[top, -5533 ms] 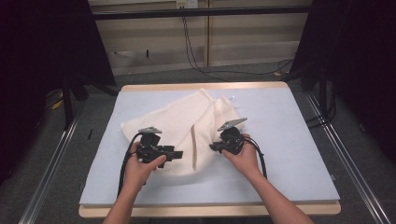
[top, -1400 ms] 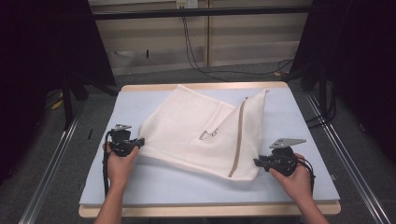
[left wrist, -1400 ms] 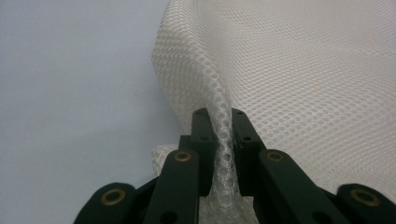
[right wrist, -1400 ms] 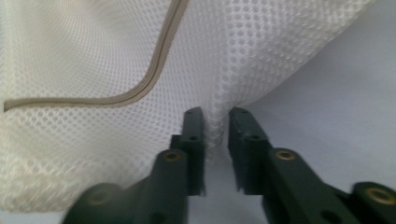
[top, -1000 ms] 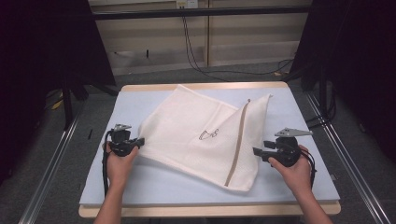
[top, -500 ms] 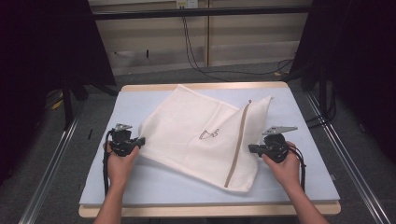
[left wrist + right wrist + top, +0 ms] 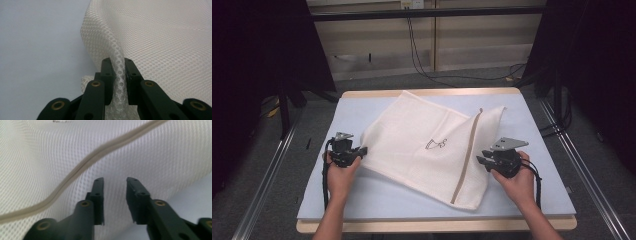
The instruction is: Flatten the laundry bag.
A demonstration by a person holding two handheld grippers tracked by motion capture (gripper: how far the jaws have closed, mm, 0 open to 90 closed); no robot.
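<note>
Left gripper (image 7: 360, 151) is seen clamped on the left edge of the white mesh bag (image 7: 432, 145); in the left gripper view a bunched fold of the mesh (image 7: 119, 75) is pinched between the two black jaws, with the rest of the bag spread away ahead and to the right of them and the pale blue table mat (image 7: 37, 50) lying to their left. Compared with the frames of about a second ago, this gripper is found at the same place, gripping the same edge. Right gripper (image 7: 482, 161) is held at the right edge of the bag, just beside the tan zipper strip (image 7: 467, 155). Its jaws have just been opening: in the right gripper view they stand apart over the mesh (image 7: 75, 150), nothing is pressed between them, and the zipper strip (image 7: 82, 165) is seen curving across ahead and to the left of them. Against the earlier frames, the right hand (image 7: 514, 180) has been brought inward from the near right corner of the bag toward the zipper, and that side of the bag is now laid flat on the mat (image 7: 537, 130) rather than lifted. The bag lies spread between both grippers.
</note>
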